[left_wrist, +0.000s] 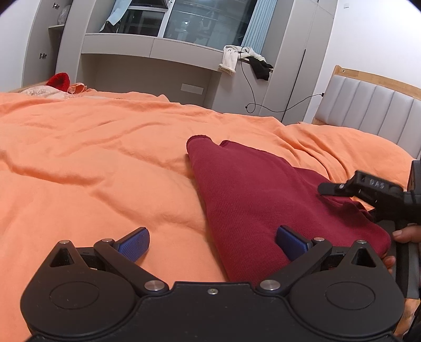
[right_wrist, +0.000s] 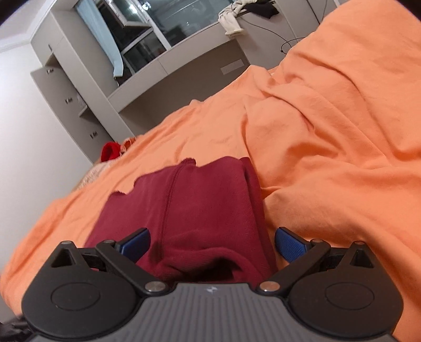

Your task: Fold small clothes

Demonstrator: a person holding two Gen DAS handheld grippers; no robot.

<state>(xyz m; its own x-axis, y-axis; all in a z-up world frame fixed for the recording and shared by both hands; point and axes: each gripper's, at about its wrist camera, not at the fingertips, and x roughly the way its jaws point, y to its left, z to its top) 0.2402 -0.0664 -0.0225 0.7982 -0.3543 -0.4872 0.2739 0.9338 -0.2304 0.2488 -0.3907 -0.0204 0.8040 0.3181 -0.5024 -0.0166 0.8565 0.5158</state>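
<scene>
A bedroom: grey built-in cabinets (left_wrist: 147, 50) with a recessed shelf stand under a dark window (left_wrist: 208, 23), and a padded grey headboard (left_wrist: 368, 105) in a wooden frame rises at the right. The bed is covered by a soft, wrinkled orange sheet (left_wrist: 92, 157). Pale and black clothes (left_wrist: 244, 61) hang over the cabinet ledge, with a thin black cable (left_wrist: 252, 100) trailing down from it.

A maroon knit garment (left_wrist: 257, 200), finely ribbed and folded into a long tapering shape, lies flat on the sheet. In the left wrist view its long axis runs away from the left tool (left_wrist: 212, 243), leaning slightly left, with the narrow hemmed end farthest off and the wide end nearest. The left tool's blue textured pads (left_wrist: 134, 243) stand wide apart, the right one over the cloth and the left over bare sheet.

The right tool (right_wrist: 212, 243) is likewise spread wide, straddling the garment's near, bunched edge; whether the pads touch the fabric cannot be told. A raised seam runs lengthwise down the cloth ahead of it. Far beyond and left of the tools, a bright red fuzzy item (left_wrist: 59, 80) sits at the bed's edge.
</scene>
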